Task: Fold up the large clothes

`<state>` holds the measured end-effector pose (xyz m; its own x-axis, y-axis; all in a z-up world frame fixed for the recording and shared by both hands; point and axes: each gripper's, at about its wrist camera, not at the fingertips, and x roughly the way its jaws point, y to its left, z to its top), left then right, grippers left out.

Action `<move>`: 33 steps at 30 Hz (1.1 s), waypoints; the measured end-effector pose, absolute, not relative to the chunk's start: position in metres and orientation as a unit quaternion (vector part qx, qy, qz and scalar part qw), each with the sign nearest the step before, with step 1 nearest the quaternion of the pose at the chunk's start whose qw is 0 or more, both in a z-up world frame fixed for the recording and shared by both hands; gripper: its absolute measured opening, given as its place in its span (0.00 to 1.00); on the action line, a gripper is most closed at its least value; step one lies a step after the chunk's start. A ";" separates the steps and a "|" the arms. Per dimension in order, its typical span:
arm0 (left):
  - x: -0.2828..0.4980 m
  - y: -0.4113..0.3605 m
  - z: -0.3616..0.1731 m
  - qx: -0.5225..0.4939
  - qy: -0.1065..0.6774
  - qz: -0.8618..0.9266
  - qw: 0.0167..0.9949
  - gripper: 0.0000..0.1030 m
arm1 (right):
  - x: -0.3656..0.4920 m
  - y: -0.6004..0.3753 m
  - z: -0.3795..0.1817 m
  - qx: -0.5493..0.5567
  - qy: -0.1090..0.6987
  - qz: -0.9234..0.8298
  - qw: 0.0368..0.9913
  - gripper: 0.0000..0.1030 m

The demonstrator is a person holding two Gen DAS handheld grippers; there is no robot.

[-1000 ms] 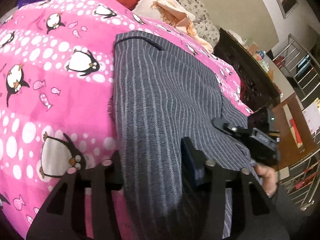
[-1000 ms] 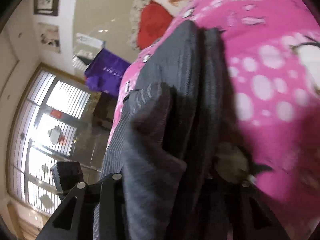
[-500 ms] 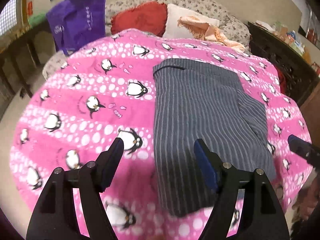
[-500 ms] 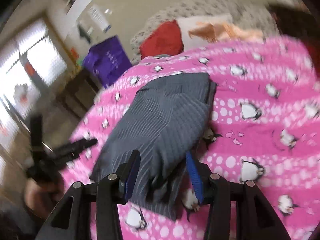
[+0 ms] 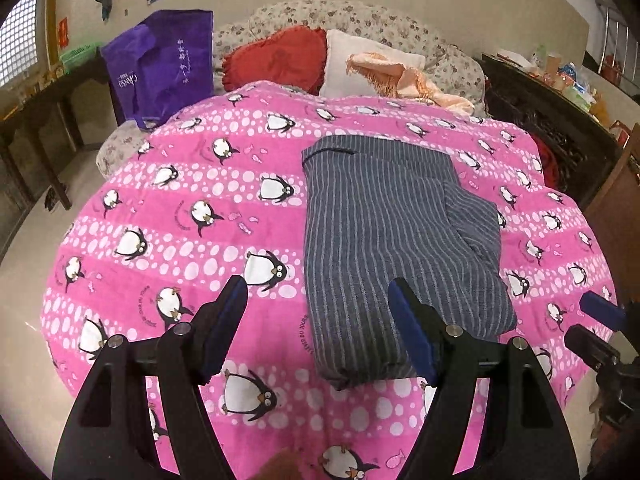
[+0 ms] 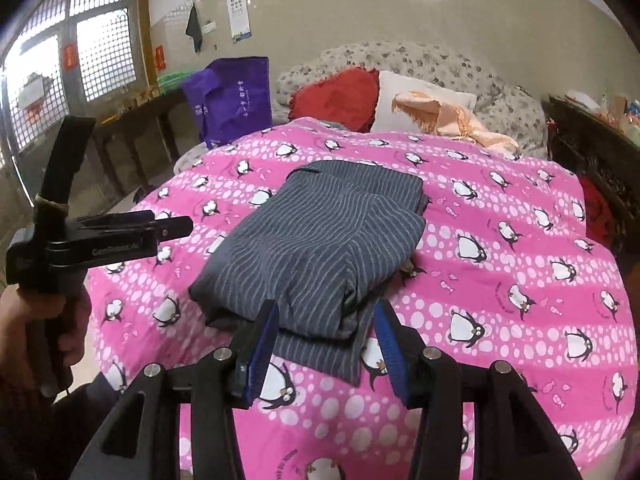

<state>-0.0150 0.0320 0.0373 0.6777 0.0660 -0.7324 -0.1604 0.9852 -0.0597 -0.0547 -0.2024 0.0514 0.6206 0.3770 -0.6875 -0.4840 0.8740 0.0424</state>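
A grey pinstriped garment [image 5: 392, 240] lies folded into a thick oblong on the pink penguin blanket [image 5: 160, 220]. My left gripper [image 5: 316, 284] hovers above its near left edge, open, with nothing between the blue pads. In the right wrist view the same garment [image 6: 320, 248] shows a top layer folded over a wider bottom layer. My right gripper [image 6: 326, 306] hangs over its near end, open and apart from the cloth. A hand holds the left gripper [image 6: 176, 226] off the bed's left side. The right gripper's blue fingertip [image 5: 600, 312] shows at the right edge.
A purple bag [image 5: 168, 68] stands at the bed's far left. A red cushion [image 5: 280, 56], a white pillow [image 5: 360, 64] and a peach scarf [image 5: 412, 80] lie at the head. Dark wooden furniture [image 5: 560, 128] lines the right side, a dark table [image 6: 136, 128] the left.
Both grippers have drawn back and risen from the garment. The right one has let go of the cloth fold it held. The left jaws stand wider.
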 end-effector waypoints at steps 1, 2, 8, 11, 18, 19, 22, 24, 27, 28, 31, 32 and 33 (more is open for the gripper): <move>-0.017 0.031 0.039 -0.058 0.394 0.062 0.915 0.72 | -0.057 -0.203 0.053 -0.074 0.361 0.238 0.899 0.46; -0.018 0.030 0.041 -0.057 0.392 0.062 0.916 0.78 | -0.059 -0.204 0.054 -0.075 0.359 0.235 0.900 0.46; -0.035 0.018 0.058 -0.061 0.357 0.044 0.931 0.91 | -0.070 -0.210 0.060 -0.073 0.354 0.233 0.903 0.46; -0.040 0.007 0.065 -0.059 0.355 0.051 0.932 0.97 | -0.076 -0.212 0.064 -0.077 0.347 0.231 0.905 0.46; -0.043 -0.004 0.067 -0.055 0.382 0.062 0.921 0.97 | -0.082 -0.223 0.068 -0.071 0.345 0.226 0.908 0.46; -0.043 -0.005 0.065 -0.054 0.386 0.058 0.919 0.97 | -0.082 -0.226 0.068 -0.070 0.346 0.224 0.908 0.46; -0.043 -0.010 0.061 -0.044 0.392 0.064 0.917 0.97 | -0.082 -0.231 0.065 -0.065 0.351 0.219 0.908 0.46; -0.042 -0.012 0.058 -0.039 0.396 0.063 0.915 0.97 | -0.083 -0.233 0.065 -0.064 0.352 0.218 0.908 0.46; -0.041 -0.016 0.055 -0.029 0.400 0.061 0.914 0.97 | -0.084 -0.234 0.064 -0.063 0.351 0.220 0.908 0.46; -0.039 -0.017 0.053 -0.027 0.401 0.060 0.914 0.97 | -0.083 -0.234 0.064 -0.064 0.350 0.220 0.908 0.46; -0.036 -0.021 0.049 -0.022 0.407 0.055 0.912 0.97 | -0.082 -0.233 0.064 -0.065 0.351 0.221 0.908 0.46; -0.035 -0.022 0.048 -0.020 0.408 0.054 0.911 0.97 | -0.081 -0.233 0.064 -0.064 0.351 0.221 0.908 0.46; -0.034 -0.022 0.046 -0.019 0.410 0.053 0.910 0.97 | -0.081 -0.233 0.064 -0.063 0.351 0.222 0.908 0.46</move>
<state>-0.0342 -0.0224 0.0458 0.6578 0.0804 -0.7489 -0.1117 0.9937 0.0086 -0.0806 -0.2325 0.0635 0.6551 0.3587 -0.6649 -0.4474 0.8934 0.0411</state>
